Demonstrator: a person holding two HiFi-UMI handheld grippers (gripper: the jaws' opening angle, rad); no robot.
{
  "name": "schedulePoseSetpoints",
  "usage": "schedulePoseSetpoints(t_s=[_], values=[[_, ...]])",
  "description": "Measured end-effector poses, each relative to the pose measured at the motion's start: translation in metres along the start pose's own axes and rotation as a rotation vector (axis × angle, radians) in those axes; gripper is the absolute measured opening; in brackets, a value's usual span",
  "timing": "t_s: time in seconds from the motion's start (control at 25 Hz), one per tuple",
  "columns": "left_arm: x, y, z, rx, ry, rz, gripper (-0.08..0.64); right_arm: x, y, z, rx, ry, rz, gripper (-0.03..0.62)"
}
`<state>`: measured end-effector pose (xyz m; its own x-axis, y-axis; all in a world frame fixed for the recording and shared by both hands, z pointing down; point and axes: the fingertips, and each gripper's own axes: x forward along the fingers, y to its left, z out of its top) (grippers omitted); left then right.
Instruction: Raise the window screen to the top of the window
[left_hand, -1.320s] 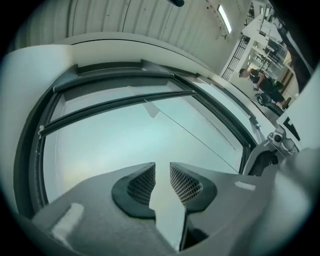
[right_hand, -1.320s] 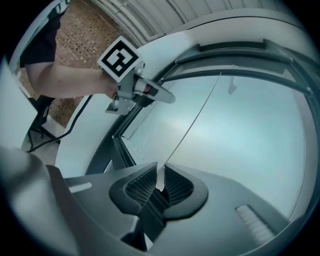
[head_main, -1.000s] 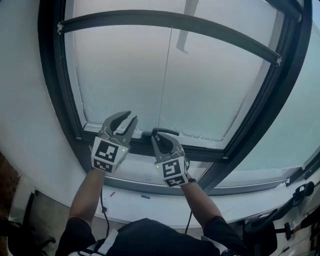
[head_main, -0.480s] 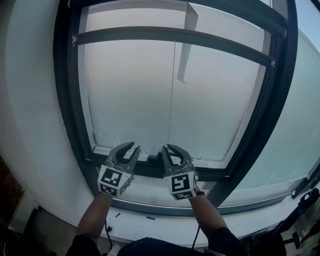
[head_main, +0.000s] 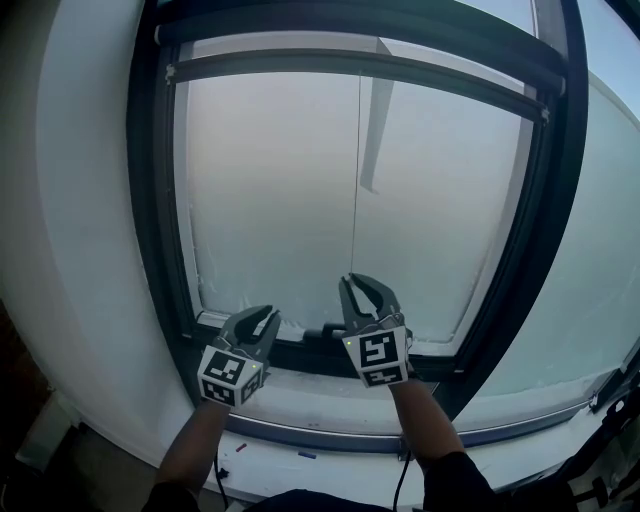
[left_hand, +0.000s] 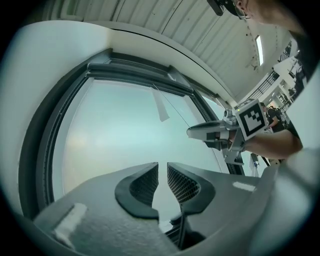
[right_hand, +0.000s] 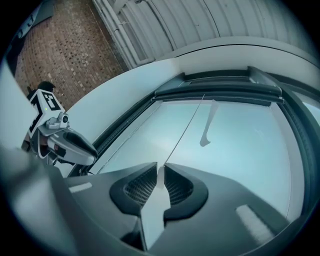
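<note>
a white wall (head_main: 80, 200) surrounded the dark window frame (head_main: 150, 200). the window screen (head_main: 280, 200) hung across the pane, its handle (head_main: 322, 331) low at bottom centre. just above it, the right gripper (head_main: 352, 282) pinched the thin cord (head_main: 357, 180). the left gripper (head_main: 265, 316), lower left, had just been closing, narrow and empty.

A white wall (head_main: 80, 250) curves along the left side. Below, a white sill (head_main: 330, 465) carries a small blue thing (head_main: 306, 455) and a small red one (head_main: 238, 447). The right gripper view shows a brick wall (right_hand: 65, 45) under a ribbed ceiling (right_hand: 200, 20).
</note>
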<state>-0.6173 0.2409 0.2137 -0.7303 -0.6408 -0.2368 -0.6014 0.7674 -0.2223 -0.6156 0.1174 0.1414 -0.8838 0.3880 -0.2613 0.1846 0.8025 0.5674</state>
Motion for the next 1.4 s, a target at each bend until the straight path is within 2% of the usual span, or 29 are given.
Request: schedulePoseSetpoints(t_s=[0.16,0.4,0.56,0.6,0.68,0.72,0.8,0.92,1.12,1.28,1.4], values=[[-0.009,0.004,-0.004,0.035,0.025,0.020,0.060,0.002,-0.019,0.013,-0.040,-0.016,-0.020,0.049],[-0.014,0.002,-0.002,-0.045,0.015,0.016,0.060,0.013,-0.035,0.029,-0.059,-0.022,-0.045,0.049],[-0.018,-0.004,0.001,-0.035,0.016,0.012,0.060,0.009,-0.031,0.036,-0.042,-0.085,-0.046,0.052],[-0.018,-0.005,0.000,-0.033,0.020,0.013,0.060,0.007,-0.029,0.038,-0.045,-0.106,-0.046,0.065],[-0.020,-0.007,-0.004,-0.033,0.038,0.022,0.060,0.003,-0.022,0.036,-0.037,-0.129,-0.025,0.203],[-0.022,-0.010,-0.006,-0.035,0.051,0.026,0.060,0.000,-0.017,0.033,-0.026,-0.130,-0.011,0.213],[-0.026,-0.019,-0.007,-0.036,0.065,0.026,0.060,-0.012,-0.008,0.025,0.003,-0.125,0.008,0.216],[-0.027,-0.033,0.000,-0.034,0.037,0.018,0.060,-0.034,-0.004,0.017,0.076,-0.125,0.005,0.213],[-0.045,-0.057,0.008,-0.137,-0.058,0.048,0.060,-0.087,-0.003,-0.021,0.276,-0.113,0.043,0.175],[-0.065,-0.072,-0.003,-0.171,-0.061,0.101,0.060,-0.128,-0.007,-0.061,0.443,-0.078,0.020,0.132],[-0.080,-0.090,-0.013,-0.192,-0.047,0.112,0.060,-0.156,0.001,-0.087,0.469,-0.022,0.018,0.097]])
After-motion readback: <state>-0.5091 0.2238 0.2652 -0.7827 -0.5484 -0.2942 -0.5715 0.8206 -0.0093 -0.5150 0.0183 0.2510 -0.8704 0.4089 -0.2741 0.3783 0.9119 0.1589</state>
